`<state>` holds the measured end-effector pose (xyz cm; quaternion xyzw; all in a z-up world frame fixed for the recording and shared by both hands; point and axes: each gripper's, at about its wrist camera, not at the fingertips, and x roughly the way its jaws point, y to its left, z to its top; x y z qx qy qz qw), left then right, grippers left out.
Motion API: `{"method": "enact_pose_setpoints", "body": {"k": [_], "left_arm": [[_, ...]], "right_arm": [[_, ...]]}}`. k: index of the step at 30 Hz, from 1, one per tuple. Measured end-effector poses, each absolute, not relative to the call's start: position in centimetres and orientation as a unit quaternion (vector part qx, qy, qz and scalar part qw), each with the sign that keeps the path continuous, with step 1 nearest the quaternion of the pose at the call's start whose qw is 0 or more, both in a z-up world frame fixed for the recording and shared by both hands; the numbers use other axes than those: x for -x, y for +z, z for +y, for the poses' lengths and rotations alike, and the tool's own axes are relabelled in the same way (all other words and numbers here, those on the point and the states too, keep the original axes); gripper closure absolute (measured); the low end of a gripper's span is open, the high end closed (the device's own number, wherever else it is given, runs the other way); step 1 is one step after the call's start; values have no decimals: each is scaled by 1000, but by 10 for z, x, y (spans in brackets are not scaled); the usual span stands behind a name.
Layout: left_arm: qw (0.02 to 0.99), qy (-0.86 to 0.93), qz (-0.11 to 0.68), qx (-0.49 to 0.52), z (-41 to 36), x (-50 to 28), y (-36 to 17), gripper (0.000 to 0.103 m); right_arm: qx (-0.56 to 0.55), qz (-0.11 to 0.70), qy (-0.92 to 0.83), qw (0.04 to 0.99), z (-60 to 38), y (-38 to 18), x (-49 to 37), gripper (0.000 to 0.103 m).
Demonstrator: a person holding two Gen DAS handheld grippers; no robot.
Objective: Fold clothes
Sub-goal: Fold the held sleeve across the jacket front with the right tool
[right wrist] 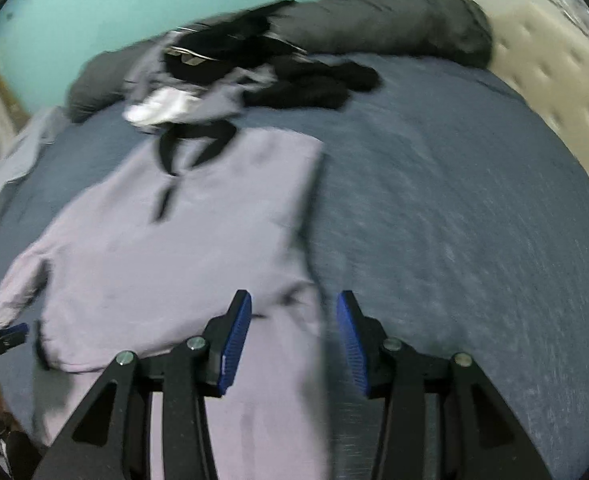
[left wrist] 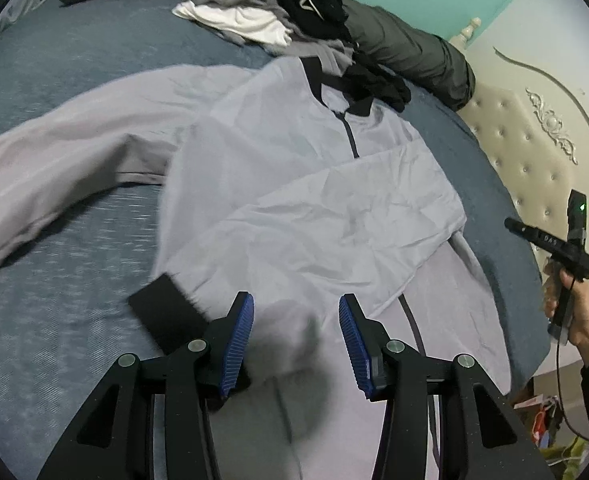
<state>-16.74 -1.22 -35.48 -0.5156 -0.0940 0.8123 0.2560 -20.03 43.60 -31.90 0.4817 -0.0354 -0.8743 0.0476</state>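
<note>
A light grey zip jacket with a black collar lies front up on the blue bed sheet. One sleeve is folded across its chest and ends in a black cuff. The other sleeve stretches out to the left. My left gripper hovers open over the jacket's lower part beside that cuff, with nothing pinched between its pads. In the blurred right wrist view my right gripper stands open over the right edge of the jacket, holding nothing.
A pile of grey, white and black clothes lies at the far side of the bed, against a rolled dark grey quilt. A padded cream headboard stands at the right. A hand grips the other tool's handle there.
</note>
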Motion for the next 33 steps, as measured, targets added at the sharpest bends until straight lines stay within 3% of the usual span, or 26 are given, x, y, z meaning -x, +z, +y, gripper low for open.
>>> {"method": "enact_pose_setpoints", "body": {"k": [17, 19, 20, 21, 33], "left_arm": [[258, 820, -103, 500, 15, 193, -412, 55], [257, 821, -103, 499, 16, 191, -415, 55], [258, 822, -102, 498, 16, 191, -415, 55], [258, 822, -101, 497, 16, 190, -415, 55], [279, 814, -117, 496, 18, 184, -426, 55]], "right_arm": [[-514, 22, -854, 73, 425, -416, 251, 58], [-512, 29, -856, 66, 424, -420, 259, 69], [-510, 30, -857, 64, 424, -420, 260, 87], [-506, 35, -860, 49, 427, -420, 261, 93], [-492, -14, -871, 9, 463, -424, 261, 97]]}}
